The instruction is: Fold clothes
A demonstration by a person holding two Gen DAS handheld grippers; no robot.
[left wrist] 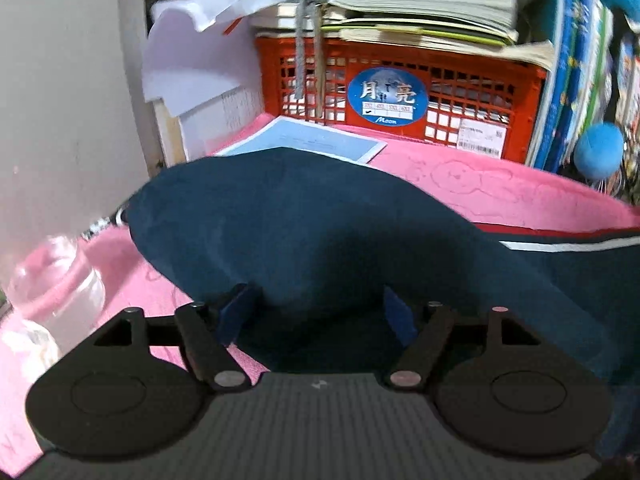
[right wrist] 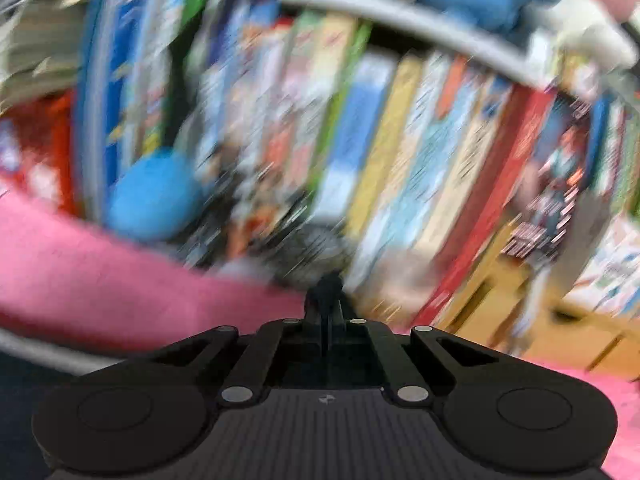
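At nine o'clock we see our left claw spread wide with the navy garment draped between its fingers on the pink cover, while at three o'clock our right claw sits pinched closed.

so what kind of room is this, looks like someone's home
Most likely a lived-in bedroom or study at home: a pink blanket serves as the folding surface, a red plastic crate piled with worn books stands behind it, and a crowded shelf of colourful book spines fills the right wrist view.
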